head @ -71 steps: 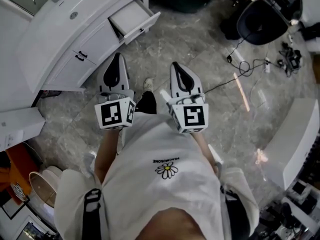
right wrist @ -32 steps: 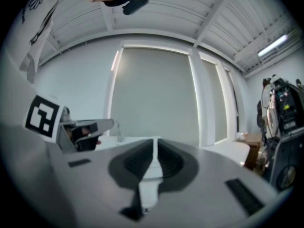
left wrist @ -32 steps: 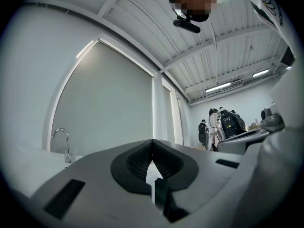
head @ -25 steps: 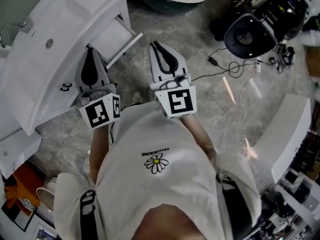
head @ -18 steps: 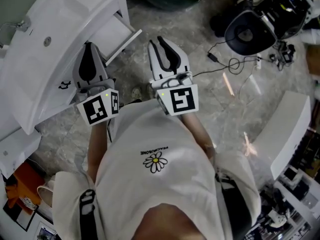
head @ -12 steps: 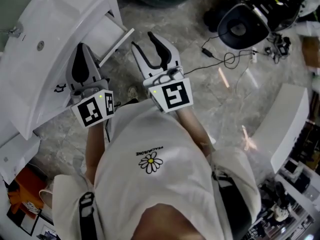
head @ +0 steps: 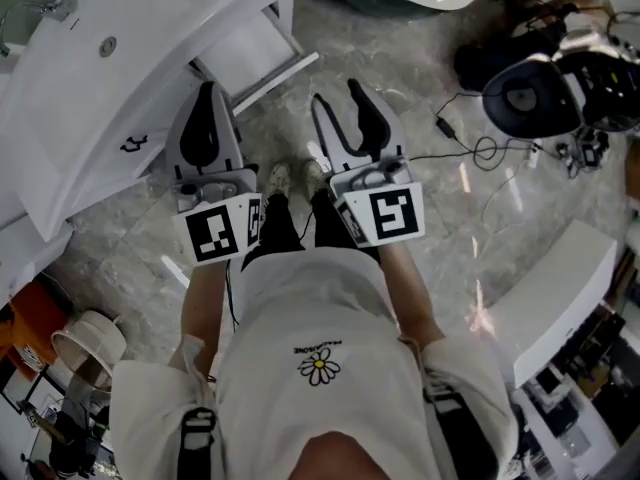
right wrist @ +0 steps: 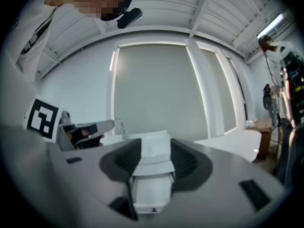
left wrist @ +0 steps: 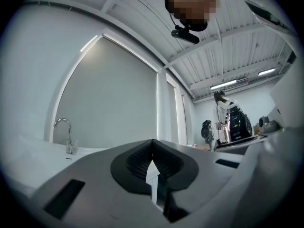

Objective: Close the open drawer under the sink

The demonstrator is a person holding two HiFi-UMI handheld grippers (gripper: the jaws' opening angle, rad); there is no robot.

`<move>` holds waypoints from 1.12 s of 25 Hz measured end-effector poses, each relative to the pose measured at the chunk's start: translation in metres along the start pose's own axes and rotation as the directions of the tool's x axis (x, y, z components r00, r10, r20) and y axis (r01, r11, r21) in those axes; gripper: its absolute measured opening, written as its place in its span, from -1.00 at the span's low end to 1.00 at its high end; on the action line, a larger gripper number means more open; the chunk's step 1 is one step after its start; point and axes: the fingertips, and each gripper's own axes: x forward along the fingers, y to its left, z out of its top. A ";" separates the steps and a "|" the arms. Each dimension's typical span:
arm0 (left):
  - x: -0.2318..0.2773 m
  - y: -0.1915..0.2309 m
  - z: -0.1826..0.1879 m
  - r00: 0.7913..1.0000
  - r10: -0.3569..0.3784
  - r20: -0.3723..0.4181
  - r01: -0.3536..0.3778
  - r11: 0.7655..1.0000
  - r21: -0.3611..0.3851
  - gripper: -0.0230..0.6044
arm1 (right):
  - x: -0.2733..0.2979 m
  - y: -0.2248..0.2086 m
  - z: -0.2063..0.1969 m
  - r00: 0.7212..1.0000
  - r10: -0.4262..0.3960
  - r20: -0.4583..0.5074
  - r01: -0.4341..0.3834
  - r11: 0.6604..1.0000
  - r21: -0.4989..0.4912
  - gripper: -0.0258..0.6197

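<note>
R gripper (head: 342, 116): jaws spread wide and opening, nothing btwn pads, touching nothing. L gripper (head: 207, 94): jaws together, empty. Open drawer (head: 256, 52): white, pulled out under sink (head: 95, 63), approx 11 o'clock from R gripper tips in head view, apart from them. R gripper view shows it thru the jaw gap, 12 o'clock.

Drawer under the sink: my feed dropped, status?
Left gripper shut, empty. Right gripper opening, nothing between jaws. Drawer open, untouched. Nothing blocking it.
</note>
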 end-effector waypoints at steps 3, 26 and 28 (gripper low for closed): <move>0.005 0.015 -0.040 0.999 0.050 -0.021 -0.050 0.999 0.004 -0.86 | 0.022 -0.010 -0.044 0.999 0.010 -0.043 -0.009 1.000 0.010 -0.33; -0.015 0.089 -0.306 0.965 0.205 -0.166 -0.210 0.978 -0.015 -0.86 | 0.117 -0.006 -0.385 0.917 0.117 -0.382 -0.180 0.974 -0.134 -0.33; -0.016 0.087 -0.305 0.966 0.203 -0.162 -0.210 0.977 -0.029 -0.86 | 0.120 -0.004 -0.395 0.910 0.119 -0.398 -0.186 0.973 -0.135 -0.33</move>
